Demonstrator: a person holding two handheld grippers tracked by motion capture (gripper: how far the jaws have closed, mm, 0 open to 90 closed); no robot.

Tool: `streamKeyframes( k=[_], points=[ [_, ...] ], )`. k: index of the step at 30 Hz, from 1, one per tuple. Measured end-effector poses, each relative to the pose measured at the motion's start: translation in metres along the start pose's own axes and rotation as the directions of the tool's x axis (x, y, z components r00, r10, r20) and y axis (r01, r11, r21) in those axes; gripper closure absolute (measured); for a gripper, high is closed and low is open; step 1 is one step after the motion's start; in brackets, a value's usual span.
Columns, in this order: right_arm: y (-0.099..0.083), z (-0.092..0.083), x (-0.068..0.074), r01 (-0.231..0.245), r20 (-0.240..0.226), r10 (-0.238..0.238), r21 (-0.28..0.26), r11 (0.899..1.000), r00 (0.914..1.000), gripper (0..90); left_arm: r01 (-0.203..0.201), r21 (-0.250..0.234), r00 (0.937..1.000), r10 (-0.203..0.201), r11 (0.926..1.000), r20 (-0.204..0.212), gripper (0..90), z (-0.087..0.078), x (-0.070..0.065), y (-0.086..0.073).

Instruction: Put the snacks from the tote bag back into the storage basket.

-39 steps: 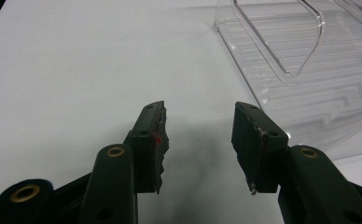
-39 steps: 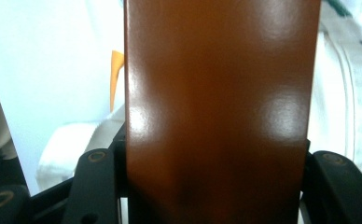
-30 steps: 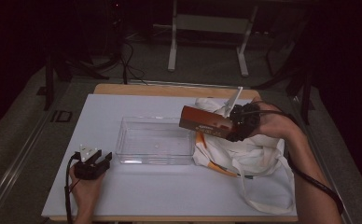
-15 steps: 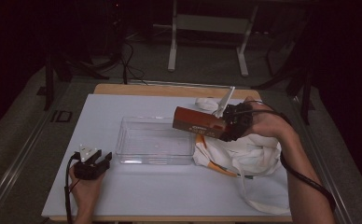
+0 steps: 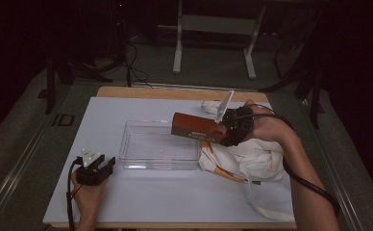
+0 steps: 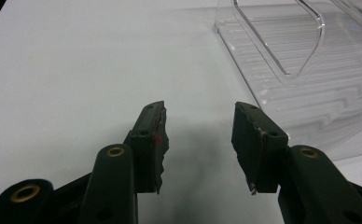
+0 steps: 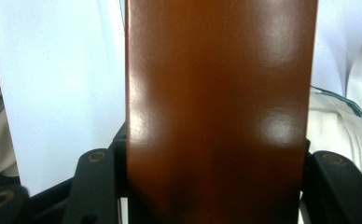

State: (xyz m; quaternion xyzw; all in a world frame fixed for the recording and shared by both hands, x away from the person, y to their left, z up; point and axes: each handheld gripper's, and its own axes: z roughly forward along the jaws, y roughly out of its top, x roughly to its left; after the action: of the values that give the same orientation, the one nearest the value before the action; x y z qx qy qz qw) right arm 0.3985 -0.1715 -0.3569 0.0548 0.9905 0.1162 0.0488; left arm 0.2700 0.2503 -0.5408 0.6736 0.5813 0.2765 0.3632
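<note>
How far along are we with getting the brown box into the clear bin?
Done: the right gripper has the brown box clamped and lifted clear of the white bag. In hand: the box hangs over the right edge of the clear bin. Left: lower and release it. The left gripper rests open on the table.

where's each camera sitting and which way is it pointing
High view: above the person's side of the table, looking forward and down; both forearms enter from the bottom.
Left gripper view: rides the left gripper, looking along its open jaws at the clear plastic bin.
Right gripper view: rides the right gripper, clamped on the brown box.
Shared: bin and box appear from above too.
</note>
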Motion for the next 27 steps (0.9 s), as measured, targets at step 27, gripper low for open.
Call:
streamKeyframes(
  k=[27],
  points=[
    [0.024,0.018,0.003,0.042,-0.034,-0.041,0.017,0.999,0.9986,43.1,0.003,0.0,1.0,-0.003,1.0,0.003,55.1,0.0,0.0,0.0]
  ],
)
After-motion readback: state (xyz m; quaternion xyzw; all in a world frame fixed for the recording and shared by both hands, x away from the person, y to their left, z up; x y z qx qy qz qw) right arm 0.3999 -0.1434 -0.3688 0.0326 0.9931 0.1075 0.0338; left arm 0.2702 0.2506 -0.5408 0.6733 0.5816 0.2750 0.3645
